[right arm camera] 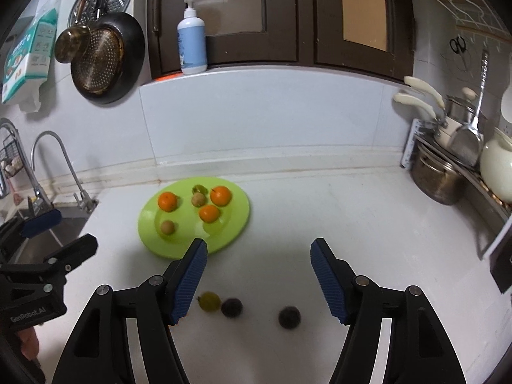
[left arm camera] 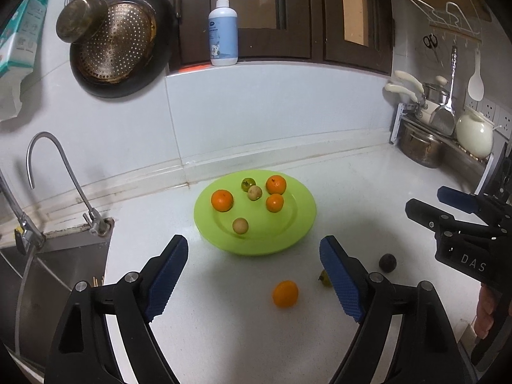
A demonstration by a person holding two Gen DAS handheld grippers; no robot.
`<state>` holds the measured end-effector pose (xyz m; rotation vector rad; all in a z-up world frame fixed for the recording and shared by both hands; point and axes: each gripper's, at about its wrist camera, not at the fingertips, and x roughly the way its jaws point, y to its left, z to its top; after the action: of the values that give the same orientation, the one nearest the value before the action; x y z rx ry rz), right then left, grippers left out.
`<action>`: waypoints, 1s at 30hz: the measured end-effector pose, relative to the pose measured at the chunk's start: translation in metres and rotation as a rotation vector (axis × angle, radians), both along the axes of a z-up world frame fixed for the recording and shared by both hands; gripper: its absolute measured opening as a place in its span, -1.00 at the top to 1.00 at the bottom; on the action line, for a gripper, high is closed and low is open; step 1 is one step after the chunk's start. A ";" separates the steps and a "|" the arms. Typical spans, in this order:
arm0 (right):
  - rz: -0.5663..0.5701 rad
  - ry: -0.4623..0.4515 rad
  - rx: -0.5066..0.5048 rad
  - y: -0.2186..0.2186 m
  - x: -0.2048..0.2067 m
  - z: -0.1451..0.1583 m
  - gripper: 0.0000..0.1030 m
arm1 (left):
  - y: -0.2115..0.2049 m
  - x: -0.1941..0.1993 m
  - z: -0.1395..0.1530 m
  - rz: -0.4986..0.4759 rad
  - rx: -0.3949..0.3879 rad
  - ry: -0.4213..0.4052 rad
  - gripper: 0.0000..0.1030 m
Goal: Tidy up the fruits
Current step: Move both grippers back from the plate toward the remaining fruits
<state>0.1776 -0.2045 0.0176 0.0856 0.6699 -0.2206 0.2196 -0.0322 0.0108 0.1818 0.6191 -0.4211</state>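
Observation:
A green plate (left arm camera: 288,240) (right arm camera: 236,224) on the white counter holds three oranges (left arm camera: 222,200), two pale round fruits (left arm camera: 240,226) and a small green fruit (left arm camera: 247,184). My left gripper (left arm camera: 252,249) is open and empty, with a loose orange (left arm camera: 285,293) on the counter between its fingers. A green fruit (left arm camera: 324,279) (right arm camera: 209,301) and a dark fruit (left arm camera: 387,262) (right arm camera: 231,307) lie to its right. My right gripper (right arm camera: 258,249) is open and empty above a second dark fruit (right arm camera: 289,317). It also shows in the left wrist view (left arm camera: 422,203).
A sink (left arm camera: 48,262) with a curved faucet (left arm camera: 57,172) is on the left. Pots and a white jar (left arm camera: 473,134) stand on a rack at the back right. A soap bottle (left arm camera: 223,28) stands on the sill. Pans (left arm camera: 121,41) hang on the wall.

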 end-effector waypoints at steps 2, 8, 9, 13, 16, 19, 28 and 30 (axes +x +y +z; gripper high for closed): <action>-0.014 0.001 -0.004 -0.001 -0.007 -0.003 -0.31 | 0.000 -0.005 -0.003 0.003 0.001 0.000 -0.64; -0.051 -0.015 -0.025 -0.001 -0.027 -0.009 -0.31 | 0.001 -0.015 -0.012 0.015 -0.006 0.009 -0.64; -0.055 -0.016 -0.025 -0.001 -0.029 -0.010 -0.31 | 0.000 -0.016 -0.013 0.017 -0.004 0.007 -0.64; -0.059 -0.009 -0.017 -0.001 -0.036 -0.017 -0.31 | -0.001 -0.021 -0.022 0.022 0.014 -0.001 -0.64; -0.065 0.006 -0.002 -0.004 -0.037 -0.026 -0.31 | -0.001 -0.021 -0.029 0.021 0.017 0.010 -0.64; -0.067 0.026 0.007 -0.005 -0.036 -0.034 -0.31 | -0.003 -0.019 -0.037 0.020 0.034 0.018 -0.64; -0.066 0.086 0.038 -0.012 -0.030 -0.063 -0.31 | -0.013 -0.006 -0.065 0.010 0.070 0.085 -0.64; -0.067 0.103 0.043 -0.014 -0.027 -0.071 -0.31 | -0.017 -0.003 -0.073 0.008 0.082 0.102 -0.64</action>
<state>0.1503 -0.2187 -0.0532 0.1390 0.7757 -0.2763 0.2166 -0.0493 -0.0618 0.2368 0.7373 -0.3996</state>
